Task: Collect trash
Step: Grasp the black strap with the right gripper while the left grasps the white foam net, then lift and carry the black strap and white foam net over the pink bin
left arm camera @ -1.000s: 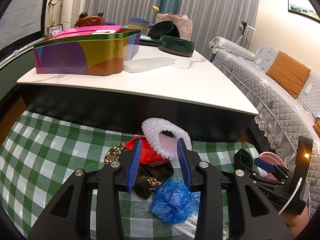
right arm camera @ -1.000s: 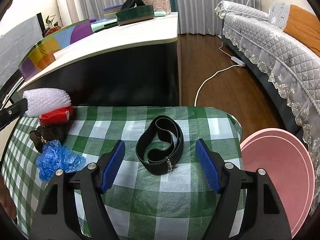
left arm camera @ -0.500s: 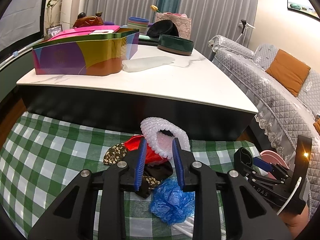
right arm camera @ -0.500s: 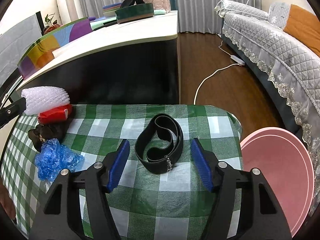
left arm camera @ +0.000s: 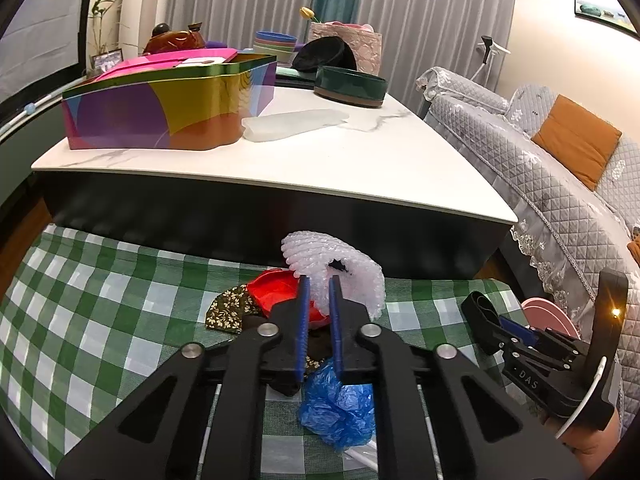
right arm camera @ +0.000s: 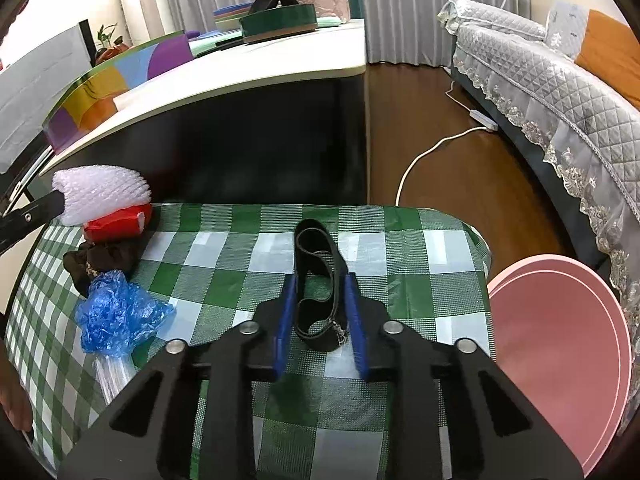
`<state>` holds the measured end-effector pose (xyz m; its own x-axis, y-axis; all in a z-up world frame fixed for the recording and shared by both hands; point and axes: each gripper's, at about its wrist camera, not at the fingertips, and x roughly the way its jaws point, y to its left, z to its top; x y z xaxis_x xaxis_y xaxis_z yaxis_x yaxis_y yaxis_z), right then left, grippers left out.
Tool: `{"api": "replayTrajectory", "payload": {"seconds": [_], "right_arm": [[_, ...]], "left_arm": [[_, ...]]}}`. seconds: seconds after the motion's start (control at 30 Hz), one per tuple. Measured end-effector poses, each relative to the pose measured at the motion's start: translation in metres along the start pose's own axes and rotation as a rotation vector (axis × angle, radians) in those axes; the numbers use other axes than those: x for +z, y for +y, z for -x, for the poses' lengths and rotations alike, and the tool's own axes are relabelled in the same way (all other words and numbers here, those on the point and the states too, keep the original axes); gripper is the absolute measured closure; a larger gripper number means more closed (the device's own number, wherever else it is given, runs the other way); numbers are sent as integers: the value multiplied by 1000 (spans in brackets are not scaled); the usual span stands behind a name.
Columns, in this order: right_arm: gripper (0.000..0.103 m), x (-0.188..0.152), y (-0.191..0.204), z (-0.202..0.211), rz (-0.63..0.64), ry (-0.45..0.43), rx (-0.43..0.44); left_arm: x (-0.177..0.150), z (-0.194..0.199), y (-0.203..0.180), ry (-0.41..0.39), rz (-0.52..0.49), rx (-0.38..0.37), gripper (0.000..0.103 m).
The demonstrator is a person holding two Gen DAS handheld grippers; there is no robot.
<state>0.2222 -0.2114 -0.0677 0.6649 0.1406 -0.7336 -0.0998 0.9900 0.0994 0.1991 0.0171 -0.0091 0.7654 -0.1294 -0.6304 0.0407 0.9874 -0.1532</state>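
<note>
On the green checked cloth lies a heap of trash: a white bubble-wrap roll, a red wrapper, a dark flowered scrap and a crumpled blue plastic bag. My left gripper is closing, and its pads pinch the near edge of the bubble-wrap roll. Further right on the cloth lies a black elastic band. My right gripper is closing too, with its pads pressing both sides of the band and squeezing the loop narrow.
Behind the cloth stands a white-topped table with a colourful tin and a green round box. A pink round bin sits at the right, beyond the cloth's edge. A grey sofa and a floor cable lie further right.
Both grippers' jaws have drawn together. The left ones came in onto the bubble wrap, the right ones onto the black band, which is now squeezed narrower. Neither hand has shifted.
</note>
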Motion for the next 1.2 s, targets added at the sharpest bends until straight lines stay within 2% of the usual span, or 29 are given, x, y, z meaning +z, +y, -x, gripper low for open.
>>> {"api": "replayTrajectory", "payload": {"seconds": [0.4,0.73,1.2], "right_arm": [[85,6,4,34,13,-75,23],[85,3,5,95,12,-162,34],[85,-5,10,188,44,-250,17]], "left_arm": [[6,28,-10,-41,-38,29,97],[2,74,-24,-60,-79,40,97],[-21,134,-42,-66,-98,-31,97]]}}
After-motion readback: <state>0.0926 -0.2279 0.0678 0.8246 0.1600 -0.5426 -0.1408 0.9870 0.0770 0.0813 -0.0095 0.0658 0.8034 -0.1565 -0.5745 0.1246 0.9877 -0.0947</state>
